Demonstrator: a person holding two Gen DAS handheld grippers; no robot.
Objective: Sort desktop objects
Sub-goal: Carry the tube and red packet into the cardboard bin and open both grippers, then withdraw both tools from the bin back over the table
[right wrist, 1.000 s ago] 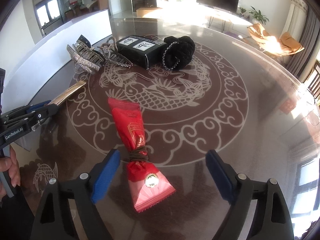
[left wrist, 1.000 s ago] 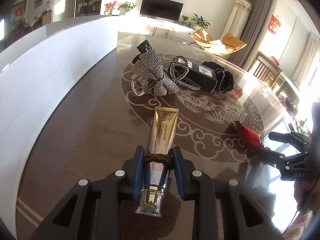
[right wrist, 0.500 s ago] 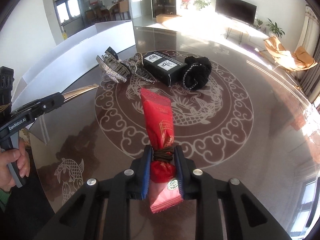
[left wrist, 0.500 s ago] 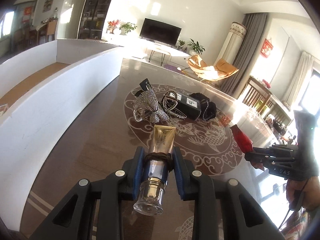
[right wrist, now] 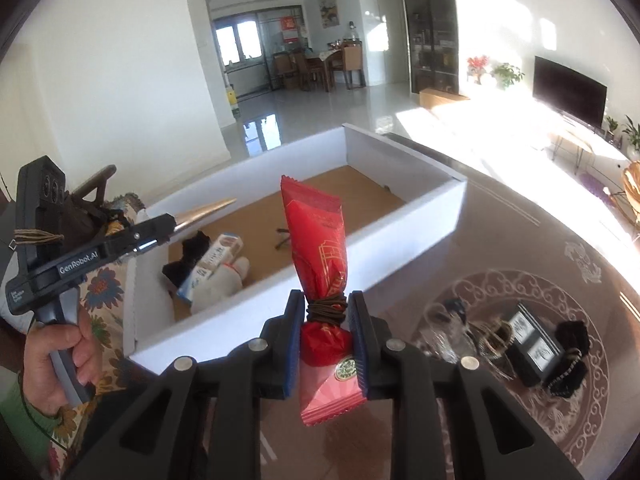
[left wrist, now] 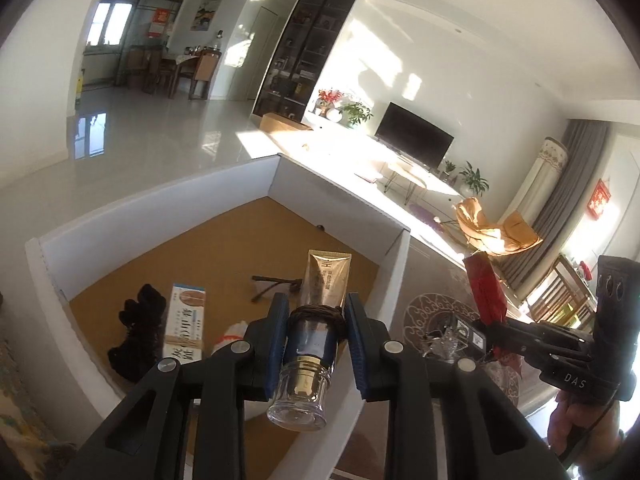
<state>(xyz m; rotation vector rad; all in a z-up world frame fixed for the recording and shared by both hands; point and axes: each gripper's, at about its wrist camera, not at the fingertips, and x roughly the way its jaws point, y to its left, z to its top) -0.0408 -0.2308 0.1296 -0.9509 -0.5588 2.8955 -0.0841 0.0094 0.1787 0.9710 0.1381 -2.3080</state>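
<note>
Claws up in the air, each one squeezing a tube.

Left claw [left wrist: 316, 330] clamped tight on gold tube [left wrist: 325, 280], right at the brown hair band [left wrist: 318, 314] wrapped round it, clear cap pointing back at the camera. Right claw [right wrist: 325, 330] pinched on red tube [right wrist: 318, 240], also at a brown band, flat end sticking up. Below and ahead, white box [right wrist: 420, 208] with a brown floor, holding a black glove [left wrist: 138, 330], a long striped carton [left wrist: 185, 322] and something white. Farther right, on the shiny brown table [right wrist: 500, 248], a black box [right wrist: 530, 340], a black scrunchie [right wrist: 572, 340] and sparkly hair clips [right wrist: 452, 330], near each other.
</note>
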